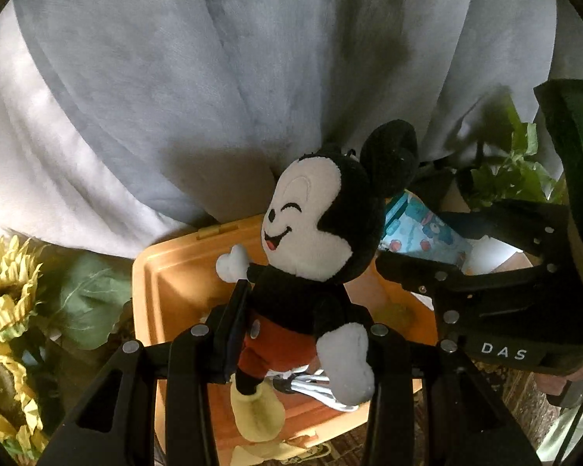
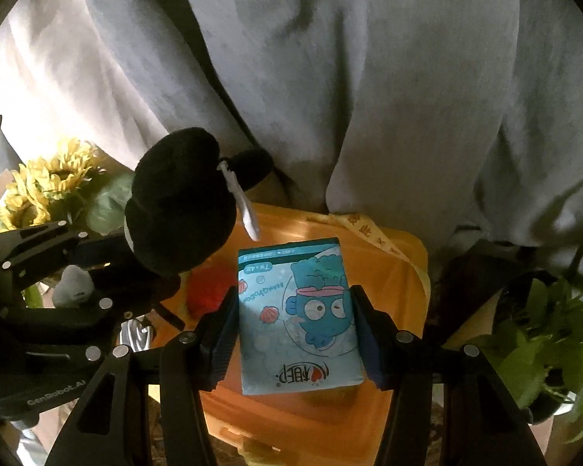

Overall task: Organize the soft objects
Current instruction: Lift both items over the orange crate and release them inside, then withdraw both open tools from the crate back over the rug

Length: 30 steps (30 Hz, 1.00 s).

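The mouse doll (image 1: 315,233) sits mid-frame, pinched at its tummy by the left gripper (image 1: 291,310). The tissue pack (image 2: 297,318) is squeezed between the right gripper (image 2: 295,326) fingers. Both hang over the orange box (image 1: 182,275).

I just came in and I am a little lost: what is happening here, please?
A person holds two grippers over an open orange box. The left gripper has its jaws shut on a mouse plush toy; the right gripper has its jaws shut on a blue tissue pack. Both items are above the box, not yet inside. Sunflowers stand beside it.
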{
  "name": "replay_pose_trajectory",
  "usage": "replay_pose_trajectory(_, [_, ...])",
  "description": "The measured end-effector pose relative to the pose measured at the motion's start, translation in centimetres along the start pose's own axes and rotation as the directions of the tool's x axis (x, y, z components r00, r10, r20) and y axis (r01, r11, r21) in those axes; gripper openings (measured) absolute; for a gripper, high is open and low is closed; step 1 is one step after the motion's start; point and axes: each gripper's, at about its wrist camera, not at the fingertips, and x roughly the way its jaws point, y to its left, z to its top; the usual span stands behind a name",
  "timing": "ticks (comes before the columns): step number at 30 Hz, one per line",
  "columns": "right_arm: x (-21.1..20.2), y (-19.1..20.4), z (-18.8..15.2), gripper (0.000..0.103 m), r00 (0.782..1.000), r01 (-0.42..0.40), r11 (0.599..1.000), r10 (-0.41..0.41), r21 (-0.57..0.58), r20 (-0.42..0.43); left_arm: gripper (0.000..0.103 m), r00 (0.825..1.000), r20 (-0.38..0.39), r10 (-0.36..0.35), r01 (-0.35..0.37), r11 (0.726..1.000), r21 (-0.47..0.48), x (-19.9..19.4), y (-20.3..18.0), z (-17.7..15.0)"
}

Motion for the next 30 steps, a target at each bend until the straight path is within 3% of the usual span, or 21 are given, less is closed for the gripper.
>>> replay_pose_trajectory(5, [1.4,-0.2,0.4,0.056,0.999,0.001,1.000,-0.001,0.004,-0.032,0.042,0.998,-0.060,0.005,-0.003,1.000,0.023,1.5,-0.2,0.5])
replay_pose_trajectory(9, [2.6,-0.2,0.5,0.061,0.996,0.047,0.999,-0.048,-0.008,-0.076,0.080,0.993,-0.086,0.084,-0.084,0.996,-0.002,2.3,0.1,0.3])
replay_pose_trajectory(10, [2.8,-0.4,0.4,0.061,0.995,0.056,0.998,-0.057,-0.003,-0.085,0.082,0.991,-0.081,0.103,-0.104,0.995,-0.009,2.1,0.1,0.2])
replay_pose_trajectory(13, [3.0,-0.7,0.1,0.061,0.993,0.061,0.998,-0.058,0.020,-0.101,0.082,0.986,-0.088,0.144,-0.147,0.989,-0.024,1.4,0.1,-0.1])
replay_pose_trajectory(19, [0.7,-0.3,-0.5,0.061,0.995,0.084,0.996,-0.083,0.019,-0.050,0.082,0.977,-0.082,0.199,-0.206,0.975,-0.081,-1.1,0.1,-1.3])
replay_pose_trajectory(30, [-5.6,2.1,-2.5,0.061,0.998,0.035,0.998,-0.038,0.051,0.053,0.082,0.962,0.030,0.271,-0.262,0.948,-0.179,-9.1,0.1,-4.9])
